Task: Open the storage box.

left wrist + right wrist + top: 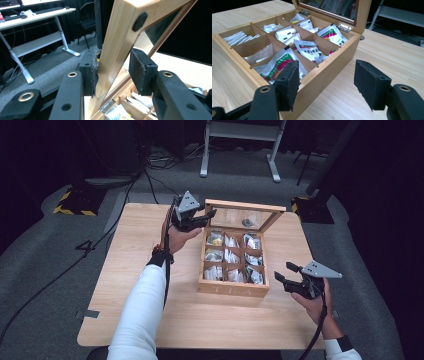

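From above, the tea box point(233, 270) is sitting mid-tabletop while the left gripper point(209, 215) is clenching its raised lid point(245, 206); in the left gripper view the pads point(93, 72) are pinching the lid frame point(117, 50); in the right gripper view the right gripper point(327, 83) is hanging released beside the box's point(322, 80) near corner.

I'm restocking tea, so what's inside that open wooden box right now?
The wooden box has nine compartments holding tea packets: white sachets, green-and-red ones, one yellowish. What lies under the top packets is covered. The left gripper holds the lid up.
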A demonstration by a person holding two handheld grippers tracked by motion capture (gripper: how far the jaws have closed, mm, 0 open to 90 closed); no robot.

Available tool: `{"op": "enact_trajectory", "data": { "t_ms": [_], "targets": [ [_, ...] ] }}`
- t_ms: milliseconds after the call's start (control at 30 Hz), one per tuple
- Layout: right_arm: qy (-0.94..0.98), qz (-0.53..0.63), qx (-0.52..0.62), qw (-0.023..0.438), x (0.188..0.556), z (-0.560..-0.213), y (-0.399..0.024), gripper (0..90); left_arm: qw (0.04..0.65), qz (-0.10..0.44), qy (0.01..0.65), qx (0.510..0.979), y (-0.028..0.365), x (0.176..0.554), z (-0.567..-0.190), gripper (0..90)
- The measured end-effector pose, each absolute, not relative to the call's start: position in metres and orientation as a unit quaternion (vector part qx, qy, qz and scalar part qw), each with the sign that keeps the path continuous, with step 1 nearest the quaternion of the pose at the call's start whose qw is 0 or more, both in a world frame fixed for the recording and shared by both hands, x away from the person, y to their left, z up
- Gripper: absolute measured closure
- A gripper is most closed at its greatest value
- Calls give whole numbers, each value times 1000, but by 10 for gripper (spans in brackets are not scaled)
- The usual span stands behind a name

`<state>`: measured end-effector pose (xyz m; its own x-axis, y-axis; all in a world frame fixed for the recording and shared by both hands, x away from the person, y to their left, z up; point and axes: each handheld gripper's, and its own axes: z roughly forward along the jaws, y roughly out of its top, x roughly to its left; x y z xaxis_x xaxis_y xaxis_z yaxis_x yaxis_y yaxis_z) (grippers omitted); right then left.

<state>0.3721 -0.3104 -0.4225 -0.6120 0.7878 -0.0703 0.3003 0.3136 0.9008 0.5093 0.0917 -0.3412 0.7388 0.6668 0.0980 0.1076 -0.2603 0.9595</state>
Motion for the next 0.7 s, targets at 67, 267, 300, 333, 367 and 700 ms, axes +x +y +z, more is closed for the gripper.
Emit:
{"op": "enact_trajectory", "data": {
  "t_ms": [67,267,300,333,367,700],
  "targets": [
    [768,465,356,260,373,-423,-311,377,549,256,261,751,91,512,-341,594],
    [772,464,353,253,374,-426,-311,377,561,249,277,739,89,519,-343,588],
    [772,464,353,253,374,-426,-311,377,562,249,277,739,89,520,-344,588],
    [772,464,353,253,373,-426,-311,376,561,247,278,740,90,521,-345,588],
    [774,463,351,252,373,-427,-310,377,559,247,279,741,90,522,-345,589],
    [778,459,349,249,374,-429,-309,376,545,256,294,743,85,531,-348,594]
  ]
}}
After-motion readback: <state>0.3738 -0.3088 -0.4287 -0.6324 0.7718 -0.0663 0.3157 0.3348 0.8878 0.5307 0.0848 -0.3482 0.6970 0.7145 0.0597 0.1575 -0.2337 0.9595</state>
